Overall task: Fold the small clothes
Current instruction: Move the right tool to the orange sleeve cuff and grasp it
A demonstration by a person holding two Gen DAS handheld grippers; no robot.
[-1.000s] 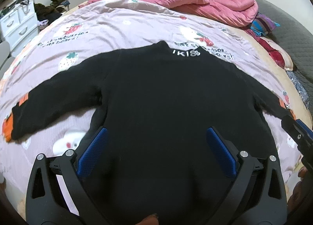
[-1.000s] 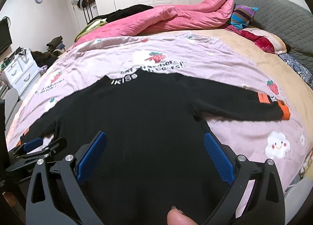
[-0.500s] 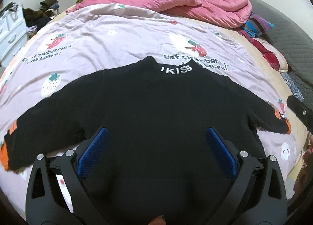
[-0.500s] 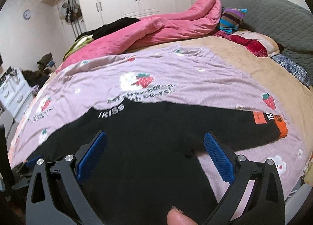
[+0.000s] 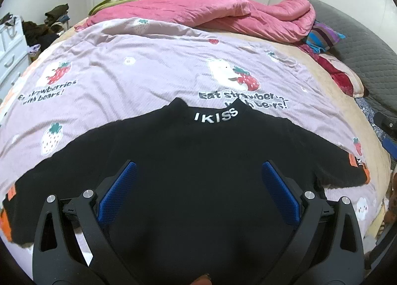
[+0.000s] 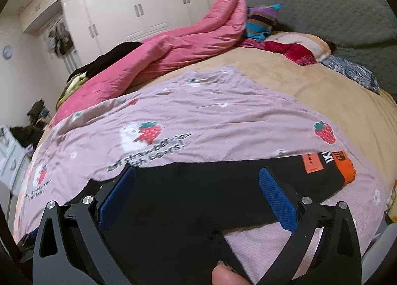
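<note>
A small black sweater [image 5: 198, 161] with white "IKISS" on the collar lies flat on the bed, sleeves spread to both sides, orange cuffs at the ends. My left gripper [image 5: 198, 185] is open and empty above the sweater's lower body. My right gripper [image 6: 198, 190] is open and empty above the sweater's right sleeve [image 6: 285, 173], whose orange cuff [image 6: 345, 168] lies just right of it. The right gripper's edge shows at the far right of the left wrist view [image 5: 389, 136].
The sweater lies on a lilac strawberry-print sheet [image 5: 148, 74] over a tan bedcover [image 6: 322, 101]. A pink duvet [image 5: 211, 12] is heaped at the back, pillows [image 6: 292, 49] and a grey headboard [image 6: 335, 12] at right, white drawers [image 5: 10, 56] at left.
Both grippers have pulled back and risen, still open. The right gripper has swung right, from over the sweater's body to over the right sleeve. The sweater has not moved.
</note>
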